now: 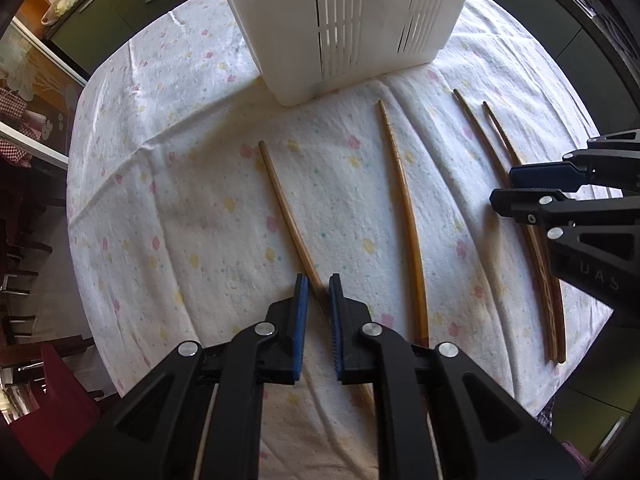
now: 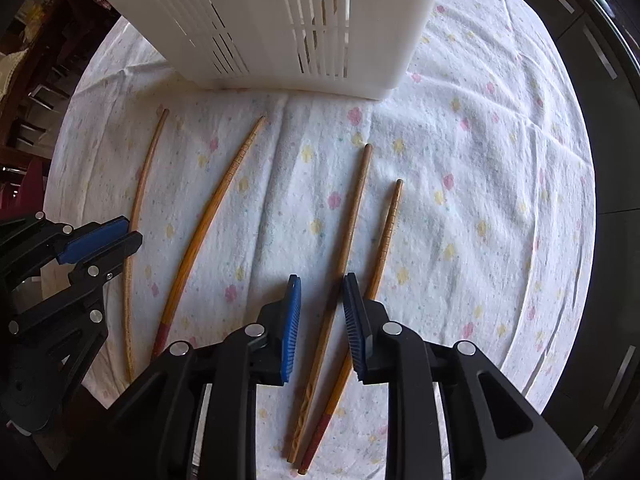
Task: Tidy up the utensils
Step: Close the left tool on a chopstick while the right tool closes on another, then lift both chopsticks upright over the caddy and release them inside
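Four chopsticks lie on the tabletop (image 2: 500, 184). My left claw (image 1: 319, 280) straddles one chopstick (image 1: 286, 204), released; my right claw (image 2: 320, 280), also released, straddles another chopstick (image 2: 352, 220). Ahead, the slotted white holder (image 2: 256, 24) shows one stick inside; I judge sorting barely begun.

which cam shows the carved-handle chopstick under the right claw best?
Right wrist: the carved-handle chopstick runs full length between the open right claw fingers, carving visible. Left wrist shows it far right, paired with another stick, partly hidden by that claw.
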Available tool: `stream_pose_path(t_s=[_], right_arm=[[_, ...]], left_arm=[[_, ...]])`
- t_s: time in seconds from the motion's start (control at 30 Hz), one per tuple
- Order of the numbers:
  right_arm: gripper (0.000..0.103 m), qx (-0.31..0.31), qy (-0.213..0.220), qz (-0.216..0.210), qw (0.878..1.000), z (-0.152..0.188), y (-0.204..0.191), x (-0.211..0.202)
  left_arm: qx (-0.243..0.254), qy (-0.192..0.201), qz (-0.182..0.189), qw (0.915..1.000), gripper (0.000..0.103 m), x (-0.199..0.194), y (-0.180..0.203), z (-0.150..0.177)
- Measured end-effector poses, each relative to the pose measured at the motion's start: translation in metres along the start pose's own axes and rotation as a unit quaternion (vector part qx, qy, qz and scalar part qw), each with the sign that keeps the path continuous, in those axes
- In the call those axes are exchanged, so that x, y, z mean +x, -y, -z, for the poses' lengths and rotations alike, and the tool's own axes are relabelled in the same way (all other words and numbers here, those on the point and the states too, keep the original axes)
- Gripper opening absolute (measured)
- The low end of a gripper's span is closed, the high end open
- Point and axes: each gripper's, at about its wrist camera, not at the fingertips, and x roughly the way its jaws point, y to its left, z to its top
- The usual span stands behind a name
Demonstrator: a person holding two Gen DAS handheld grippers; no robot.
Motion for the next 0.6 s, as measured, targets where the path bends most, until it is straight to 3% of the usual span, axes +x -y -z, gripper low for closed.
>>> stream_pose_path(t_s=[0.1, 0.4, 0.6], right_arm=[[0.007, 0.000, 0.000, -0.002, 1.000, 0.002, -0.007, 0.003], [0.007, 0.015, 0.097, -0.089, 0.991, 0.026, 0.002, -0.048], [0.007, 0.012, 0.147, -0.113, 0.983, 0.046, 0.008, -0.087]], left_arm=[[-0.002, 0.006, 0.007, 1.0000, 0.009, -0.001, -0.002, 0.001], [-0.014, 0.039, 0.031, 0.9987, 0.006, -0.020, -0.011, 0.006], [-0.010, 0.080, 0.041, 0.9959, 0.006, -0.053, -0.010, 0.010]])
